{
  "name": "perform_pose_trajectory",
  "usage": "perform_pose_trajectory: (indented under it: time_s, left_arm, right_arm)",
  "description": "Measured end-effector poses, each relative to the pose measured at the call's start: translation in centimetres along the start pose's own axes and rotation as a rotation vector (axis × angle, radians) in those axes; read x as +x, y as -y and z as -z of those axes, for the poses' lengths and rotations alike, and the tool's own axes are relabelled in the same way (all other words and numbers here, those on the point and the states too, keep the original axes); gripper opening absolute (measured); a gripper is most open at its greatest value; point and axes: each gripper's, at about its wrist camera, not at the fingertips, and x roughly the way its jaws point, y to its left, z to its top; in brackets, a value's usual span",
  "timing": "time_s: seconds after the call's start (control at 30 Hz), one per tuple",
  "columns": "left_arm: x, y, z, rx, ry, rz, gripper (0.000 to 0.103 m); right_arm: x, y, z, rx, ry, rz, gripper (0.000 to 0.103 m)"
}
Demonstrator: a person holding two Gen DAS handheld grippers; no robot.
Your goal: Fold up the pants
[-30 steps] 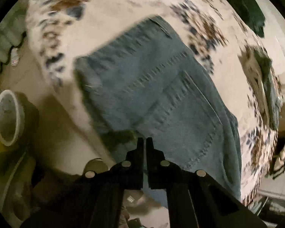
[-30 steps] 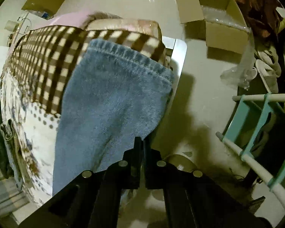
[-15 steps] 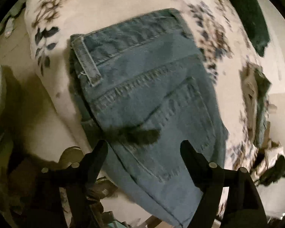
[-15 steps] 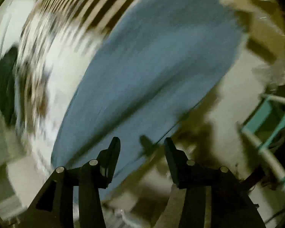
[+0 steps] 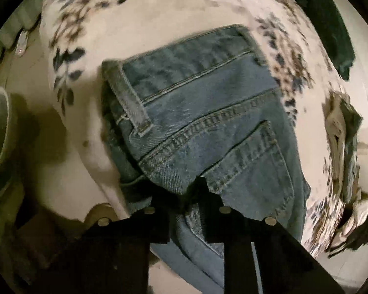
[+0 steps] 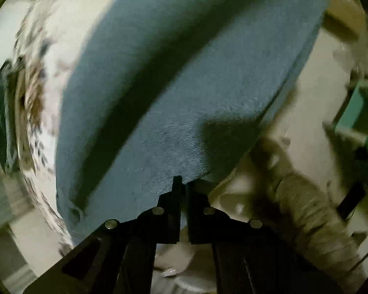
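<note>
Both black two-finger grippers — left gripper [image 5: 191,188], right gripper [image 6: 181,183] — had pinched the faded blue denim pants [image 5: 208,127] at the floral bedspread's [image 5: 147,24] edge — a shallow bite could slip.

left gripper [image 5: 191,191] jaws narrowed, slight gap; right gripper [image 6: 182,183] jaws nearly pressed together.

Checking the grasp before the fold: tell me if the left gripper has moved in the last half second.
Yes. The left gripper closed inward, now pinching the jeans just below the back pocket.
</note>
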Motion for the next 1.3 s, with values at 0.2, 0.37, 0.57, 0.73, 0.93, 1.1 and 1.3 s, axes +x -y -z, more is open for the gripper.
perform_pose_trajectory:
  time_s: [0.2, 0.37, 0.57, 0.73, 0.93, 1.1, 1.3]
  left_arm:
    - [-2.9, -0.5, -0.1, 0.034, -0.002, 0.017, 0.012]
    - [-2.9, -2.2, -0.2, 0.052, -0.043, -0.012, 0.009]
    - [-0.9, -3.1, -0.8, 0.004, -0.13, -0.046, 0.018]
    - [-4.1, -0.1, -0.5, 0.132, -0.097, -0.116, 0.051]
    - [-5.9, 6.5, 0.4, 0.372, -0.009, -0.181, 0.079]
    - [-3.1, 11.0, 0.4, 0.494, 0.006, -0.167, 0.079]
    - [2.4, 14.9, 0.1, 0.612, -0.047, -0.185, 0.079]
  right_arm:
    - [-1.9, -2.2, 1.1, -0.087, 0.014, 0.045, 0.002]
    - [-2.8, -2.1, 1.0, -0.11, -0.022, 0.087, 0.002]
    - [-0.3, -0.3, -0.2, -0.134, -0.125, 0.152, 0.016]
    - [-2.6, -5.5, 0.2, -0.361, -0.146, 0.165, 0.054]
    - [-2.8, -18.8, 2.5, -0.824, -0.125, 0.158, 0.065]
    - [3.7, -30.5, 5.6, -1.178, -0.177, 0.133, 0.065]
    - [10.8, -36.6, 8.8, -1.429, -0.265, 0.219, 0.06]
